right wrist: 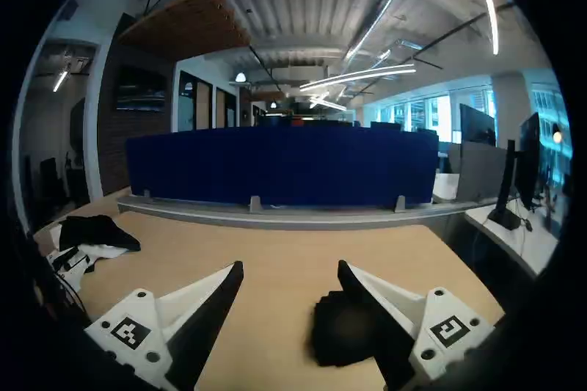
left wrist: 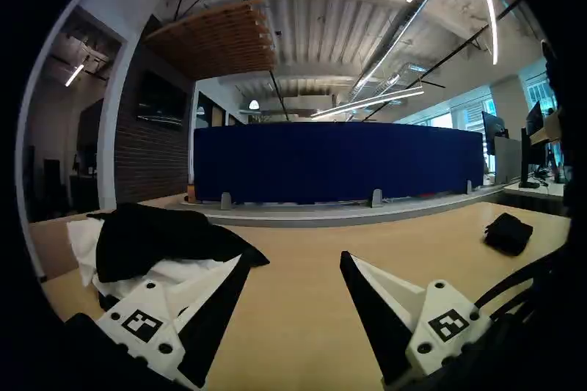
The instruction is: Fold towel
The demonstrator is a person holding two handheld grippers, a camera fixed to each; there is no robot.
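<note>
Left gripper view: left gripper with fingers spread wide, nothing between them, hanging low over the pale wooden surface; just beyond its left finger lies a heap, a crumpled black cloth draped on top of a rumpled white cloth; well apart, towards the far right edge, sits a small folded black towel, compact and squared; a dark blue fabric partition closes off the back.

Right gripper view: right gripper likewise wide open and empty; the small folded black towel lies flat on the surface just under and beside its right finger; whether the finger touches it I cannot tell, the near cloth being blurred; the heap shows far off to the left, black cloth over white cloth.

Progress, as a judgement: one towel looks finished, folded and set down on the right side; the heap on the left looks unfolded, so at least a black and a white piece appear left to do; neither gripper has hold of anything, which suggests a pause between items, with the next pick likely from the heap.
</note>
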